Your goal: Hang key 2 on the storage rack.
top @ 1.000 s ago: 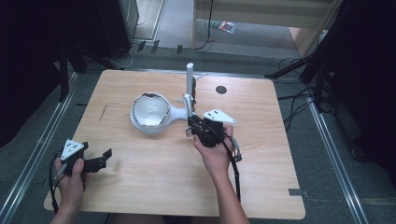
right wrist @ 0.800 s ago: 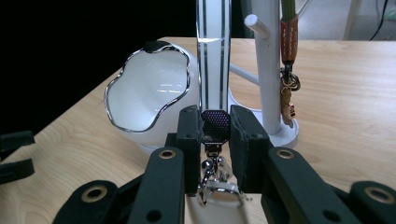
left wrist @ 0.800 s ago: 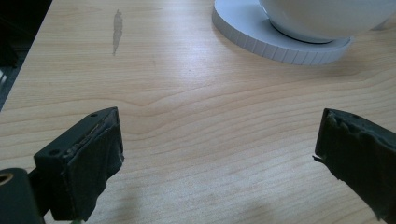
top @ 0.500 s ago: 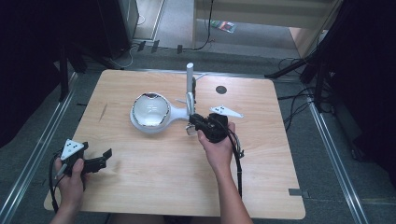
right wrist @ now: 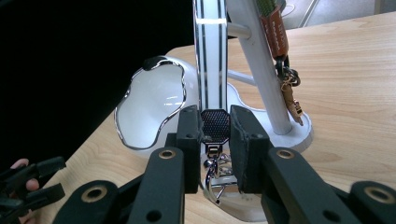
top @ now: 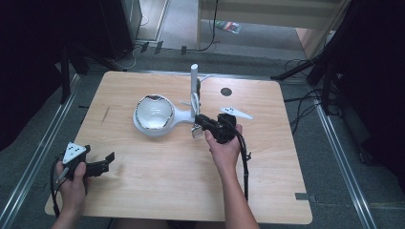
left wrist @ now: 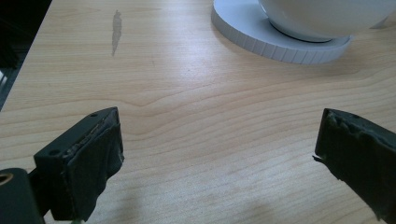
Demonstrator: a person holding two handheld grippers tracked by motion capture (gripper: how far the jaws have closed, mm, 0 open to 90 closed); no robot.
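- Pale wooden tabletop carries a white stand with a shiny bowl-shaped dish and an upright white post, set near the middle toward the far edge.
- Left gripper sits by the near left corner, its black jaws spread wide above bare wood.
- Right gripper is at the stand's base, jaws clenched on a small black mesh-faced tag with a chrome clasp beneath.
- A brown leather strap hangs on the post.

Both grippers are black, jaws padded and bolted, each with a grey triangular plate and trailing black cable.
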